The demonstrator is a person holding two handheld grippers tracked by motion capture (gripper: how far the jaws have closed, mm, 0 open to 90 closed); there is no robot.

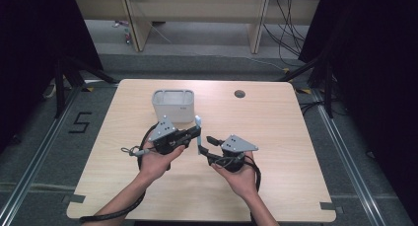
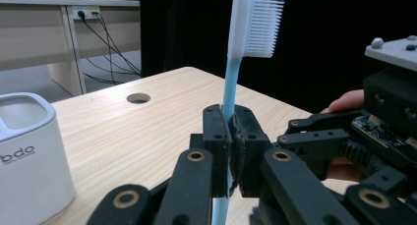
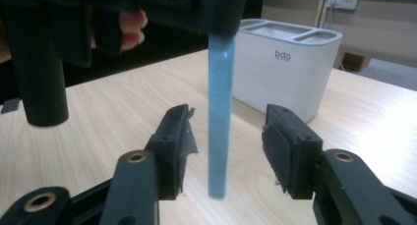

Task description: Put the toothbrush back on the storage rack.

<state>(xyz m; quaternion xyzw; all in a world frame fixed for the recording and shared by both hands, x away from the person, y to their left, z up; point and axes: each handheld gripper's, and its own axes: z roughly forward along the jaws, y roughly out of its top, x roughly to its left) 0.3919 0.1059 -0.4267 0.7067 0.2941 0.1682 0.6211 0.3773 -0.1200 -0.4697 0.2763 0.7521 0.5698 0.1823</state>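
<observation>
Left gripper (image 2: 230,151) sits nearest in its own view: we see both jaws clamped on the blue toothbrush (image 2: 231,82) handle, bristle head up. Right gripper (image 3: 226,151) view gives us what that one hides: the handle's lower end hanging between jaws standing apart, not touching. Farther back, high view places the white holder (image 1: 173,105) just behind both grippers on the table (image 1: 276,117).

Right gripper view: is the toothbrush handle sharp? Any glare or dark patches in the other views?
Right gripper view: toothbrush handle soft, a small glare spot near its top; holder sharp. Left gripper view: bristles crisp against black backdrop. High view: table evenly lit, sides fall into black.
</observation>
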